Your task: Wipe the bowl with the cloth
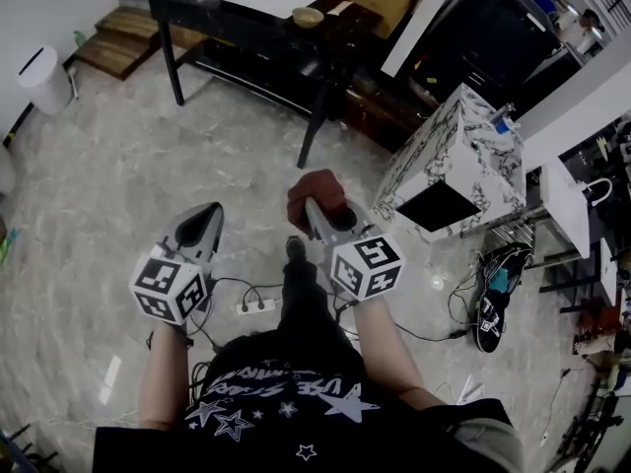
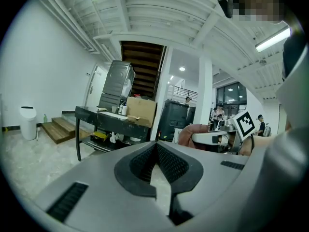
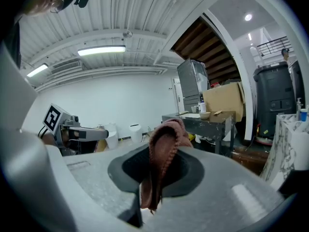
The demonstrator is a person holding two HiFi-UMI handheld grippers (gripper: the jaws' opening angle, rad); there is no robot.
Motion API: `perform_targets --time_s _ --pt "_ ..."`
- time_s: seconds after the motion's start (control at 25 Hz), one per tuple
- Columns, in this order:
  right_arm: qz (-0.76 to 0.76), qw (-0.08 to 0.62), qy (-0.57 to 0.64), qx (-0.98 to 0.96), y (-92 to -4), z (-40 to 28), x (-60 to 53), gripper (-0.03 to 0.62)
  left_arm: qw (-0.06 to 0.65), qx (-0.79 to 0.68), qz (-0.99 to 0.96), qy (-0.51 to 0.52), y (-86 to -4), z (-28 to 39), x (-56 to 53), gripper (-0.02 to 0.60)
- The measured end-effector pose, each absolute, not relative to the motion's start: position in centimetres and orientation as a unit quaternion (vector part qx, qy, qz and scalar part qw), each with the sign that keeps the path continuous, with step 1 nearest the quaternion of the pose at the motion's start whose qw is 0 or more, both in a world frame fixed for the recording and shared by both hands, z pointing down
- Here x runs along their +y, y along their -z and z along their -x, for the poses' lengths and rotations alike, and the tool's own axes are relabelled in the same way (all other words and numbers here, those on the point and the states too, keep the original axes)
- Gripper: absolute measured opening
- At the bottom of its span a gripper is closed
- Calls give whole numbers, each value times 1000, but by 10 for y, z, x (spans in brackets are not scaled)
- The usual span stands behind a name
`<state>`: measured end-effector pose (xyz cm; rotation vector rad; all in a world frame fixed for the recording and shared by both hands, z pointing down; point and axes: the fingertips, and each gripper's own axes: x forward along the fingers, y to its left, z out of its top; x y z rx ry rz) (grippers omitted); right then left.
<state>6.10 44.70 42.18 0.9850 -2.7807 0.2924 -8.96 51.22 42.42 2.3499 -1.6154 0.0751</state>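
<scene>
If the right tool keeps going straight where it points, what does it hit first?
The way looks free over the floor; farther on, the right tool would probably reach the black table, depth unclear.

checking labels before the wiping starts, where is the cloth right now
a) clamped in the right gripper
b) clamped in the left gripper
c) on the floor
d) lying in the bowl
a: the reddish-brown cloth is pinched between the jaws of the right gripper, the left gripper is shut on nothing, and the bowl sits far off on the dark table.
</scene>
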Motion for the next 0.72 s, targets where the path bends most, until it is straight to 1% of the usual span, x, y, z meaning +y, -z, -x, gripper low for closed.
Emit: perform_targets --time_s 0.28,0.52,0.72 --pt "-310 86 -115 -940 -434 -53 288 51 136 -568 -811 -36 -426 90 373 8" --pt "-295 97 -116 -943 -418 -49 148 51 151 -580 -800 -32 -412 89 247 8" --pt "-291 97 -121 -944 -412 -56 67 51 170 -581 -795 -41 -417 87 168 8"
